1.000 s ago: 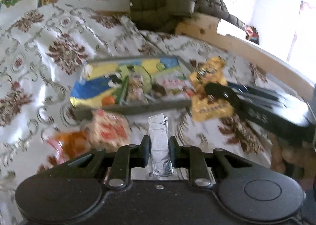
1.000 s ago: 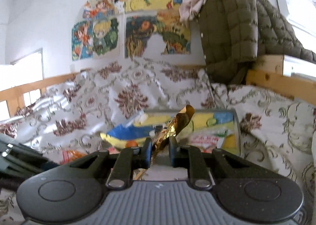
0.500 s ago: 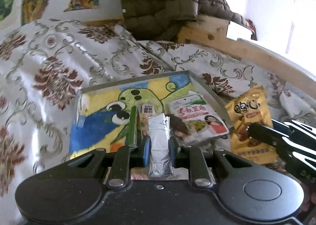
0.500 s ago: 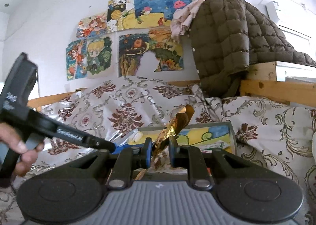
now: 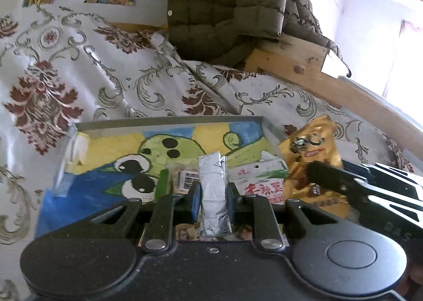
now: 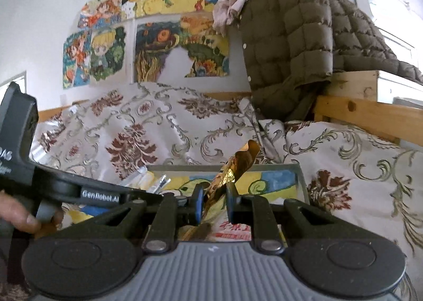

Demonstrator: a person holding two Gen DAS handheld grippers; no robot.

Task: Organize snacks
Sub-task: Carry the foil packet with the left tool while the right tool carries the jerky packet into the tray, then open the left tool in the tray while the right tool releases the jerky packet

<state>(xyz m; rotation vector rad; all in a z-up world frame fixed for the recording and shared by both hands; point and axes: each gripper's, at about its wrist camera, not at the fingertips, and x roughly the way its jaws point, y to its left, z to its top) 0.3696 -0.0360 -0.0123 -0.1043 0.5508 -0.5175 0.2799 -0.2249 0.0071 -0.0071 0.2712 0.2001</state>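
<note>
My left gripper (image 5: 212, 202) is shut on a silver foil snack packet (image 5: 213, 190), held upright over the near edge of a clear tray (image 5: 169, 122) lined with a painted green cartoon picture. A white and red snack pack (image 5: 260, 182) and a barcoded packet (image 5: 189, 179) lie in the tray. My right gripper (image 6: 213, 204) is shut on a gold snack bag (image 6: 232, 168). The same gold snack bag shows in the left wrist view (image 5: 312, 153), just right of the tray (image 6: 301, 176), with the right gripper (image 5: 327, 176) clamped on its lower half.
The tray sits on a white bedspread (image 5: 66, 71) with red and grey floral print. A wooden bed rail (image 5: 330, 84) runs along the right. An olive quilted jacket (image 5: 232, 2) hangs behind. Drawings (image 6: 158, 36) cover the wall.
My left gripper has moved forward over the tray with the silver packet. The right gripper has carried the gold bag close to the tray's right side.
</note>
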